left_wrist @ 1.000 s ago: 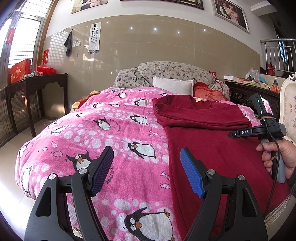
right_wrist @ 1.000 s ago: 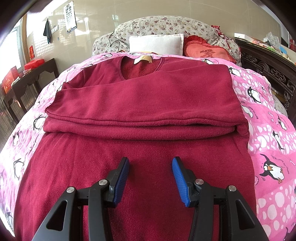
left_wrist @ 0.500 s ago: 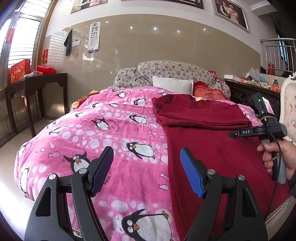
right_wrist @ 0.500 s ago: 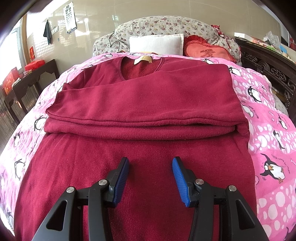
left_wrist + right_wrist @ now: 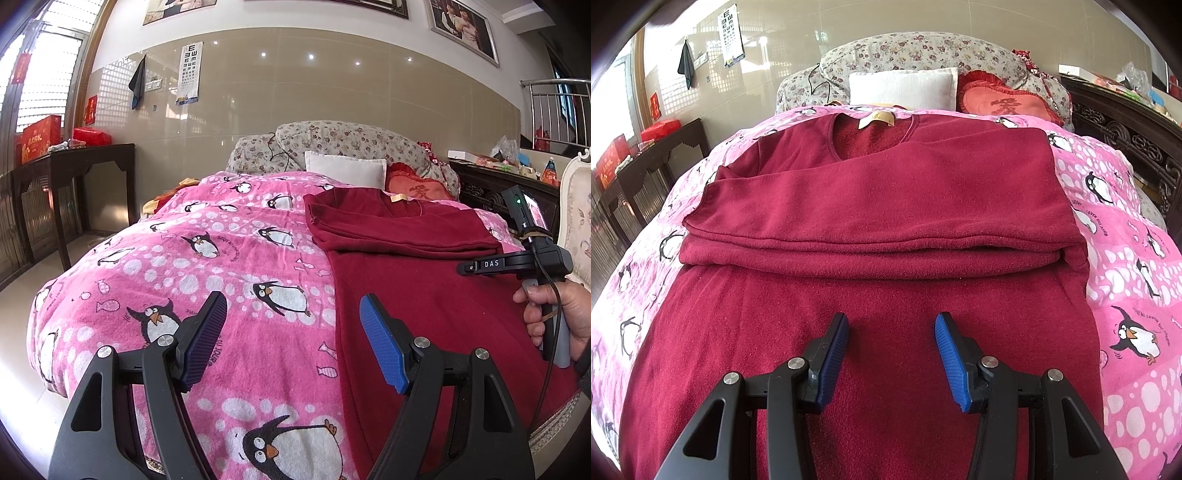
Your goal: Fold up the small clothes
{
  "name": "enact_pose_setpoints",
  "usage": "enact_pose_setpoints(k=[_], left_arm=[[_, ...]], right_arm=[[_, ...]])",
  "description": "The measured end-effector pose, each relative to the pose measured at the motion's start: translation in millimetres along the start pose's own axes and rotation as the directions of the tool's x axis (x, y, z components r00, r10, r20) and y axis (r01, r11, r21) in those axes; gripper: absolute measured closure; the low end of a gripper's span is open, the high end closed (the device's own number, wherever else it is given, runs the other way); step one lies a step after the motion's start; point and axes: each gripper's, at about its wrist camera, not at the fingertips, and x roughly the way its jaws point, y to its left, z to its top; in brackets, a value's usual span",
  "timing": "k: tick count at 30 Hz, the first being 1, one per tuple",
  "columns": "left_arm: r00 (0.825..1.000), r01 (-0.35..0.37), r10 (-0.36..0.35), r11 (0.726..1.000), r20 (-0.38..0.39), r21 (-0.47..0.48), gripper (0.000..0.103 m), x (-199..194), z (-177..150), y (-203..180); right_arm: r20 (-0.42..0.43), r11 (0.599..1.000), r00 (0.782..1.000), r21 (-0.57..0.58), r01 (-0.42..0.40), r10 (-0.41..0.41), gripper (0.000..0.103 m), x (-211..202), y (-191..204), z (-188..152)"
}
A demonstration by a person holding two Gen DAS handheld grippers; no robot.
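Your right gripper (image 5: 892, 350) is partly open and holds nothing. Its two blue pads (image 5: 951, 363) hang just above the red top (image 5: 879, 206), over the flat lower part, near the middle. Your left gripper (image 5: 291, 339) is open wider and is empty too. It hangs over the pink penguin blanket (image 5: 221, 266), right beside the left edge of the top. In the left view you can see your right hand (image 5: 557, 317) around the handle of the other tool.

The red top lies flat on the bed with its neck and tan label (image 5: 877, 120) at the far end. Both sleeves look folded across the chest in a thick stack. The long bottom part is spread out toward you. I think the next job is to bring that bottom part up over the stack.

Here is what could go wrong. The right gripper is over the middle, not the hem, so a pinch there would bunch the cloth into a lump. The fabric looks thick and fuzzy, so the pads might grab the blanket under it as well. If only one side is lifted, the fold will come out crooked. A hard pull could also drag the sleeve stack out of place.
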Motion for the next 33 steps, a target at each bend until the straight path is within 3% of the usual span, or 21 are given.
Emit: enact_pose_setpoints(k=[33], left_arm=[[1.000,0.002,-0.002,1.000,0.001,-0.004,0.028,-3.0,-1.4,-2.5]], right_arm=[[0.002,1.000,1.000,-0.005,0.006,-0.006,0.056,-1.4,0.1,-0.7]])
